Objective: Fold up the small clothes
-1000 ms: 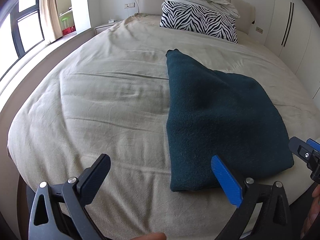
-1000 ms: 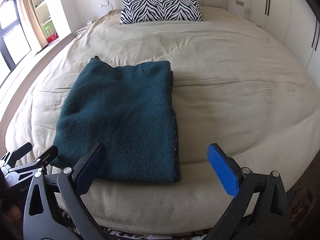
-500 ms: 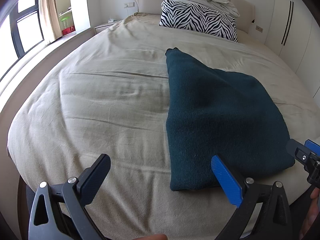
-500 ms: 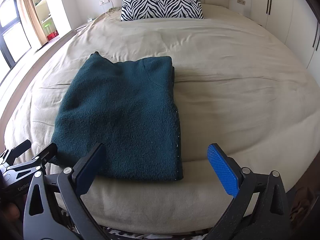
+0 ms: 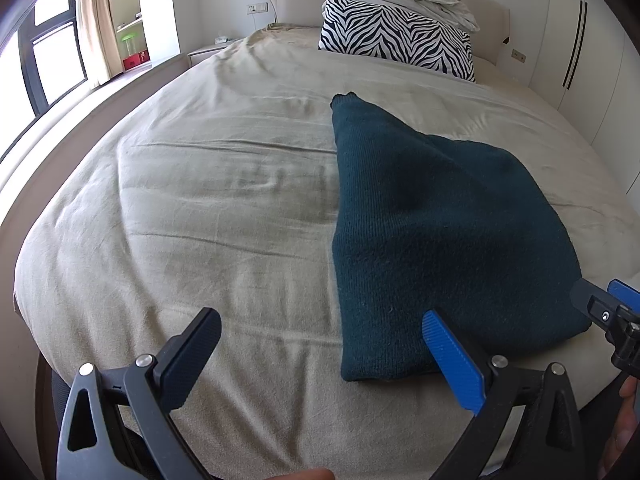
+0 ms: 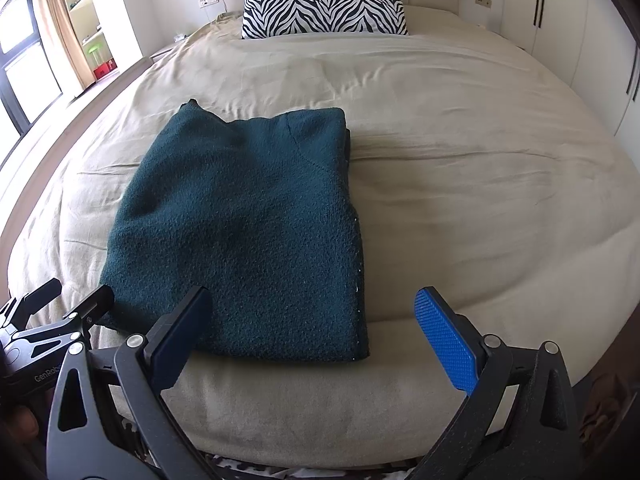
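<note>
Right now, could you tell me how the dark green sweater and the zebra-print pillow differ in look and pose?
The sweater is plain dark teal knit; the pillow is black-and-white striped. The sweater lies flat and folded near the foot of the bed; the pillow stands propped at the headboard end with bedding piled on top. Both rest on the beige cover, untouched by either hand-held gripper.

Right gripper: advanced toward 12 o'clock; folded teal sweater now nearer, its near edge between the fingers.
</note>
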{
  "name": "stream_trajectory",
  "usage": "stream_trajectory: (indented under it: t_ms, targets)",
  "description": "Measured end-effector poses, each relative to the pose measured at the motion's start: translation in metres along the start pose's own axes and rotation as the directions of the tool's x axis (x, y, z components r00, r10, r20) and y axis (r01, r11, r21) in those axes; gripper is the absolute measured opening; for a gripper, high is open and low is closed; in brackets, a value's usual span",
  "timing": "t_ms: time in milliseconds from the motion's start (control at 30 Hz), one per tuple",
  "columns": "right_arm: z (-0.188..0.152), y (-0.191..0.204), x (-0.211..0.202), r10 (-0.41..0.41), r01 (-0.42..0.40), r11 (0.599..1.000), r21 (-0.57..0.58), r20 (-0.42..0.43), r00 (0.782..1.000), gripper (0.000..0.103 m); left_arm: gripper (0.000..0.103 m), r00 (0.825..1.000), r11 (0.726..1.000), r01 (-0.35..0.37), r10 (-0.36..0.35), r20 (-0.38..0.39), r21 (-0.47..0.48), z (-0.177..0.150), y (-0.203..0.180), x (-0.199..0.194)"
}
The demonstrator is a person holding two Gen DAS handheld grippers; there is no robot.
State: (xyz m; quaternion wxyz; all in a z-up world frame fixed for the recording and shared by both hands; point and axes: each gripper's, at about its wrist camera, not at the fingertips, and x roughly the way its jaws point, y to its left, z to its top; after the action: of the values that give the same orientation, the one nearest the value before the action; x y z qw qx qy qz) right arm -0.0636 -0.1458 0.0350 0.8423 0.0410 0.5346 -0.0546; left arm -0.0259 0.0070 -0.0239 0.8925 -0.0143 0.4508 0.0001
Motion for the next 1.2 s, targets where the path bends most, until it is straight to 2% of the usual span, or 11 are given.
stream_trajectory:
  t_ms: [1200]
  targets:
    - [-0.0012,-0.0015,0.0023,-0.001,0.001,1.0,0.006,-0.003,1.0,0.103,0.103,1.0,1.0,0.001,-0.001,-0.005,0.004,-0.0017,0.0014,0.0025]
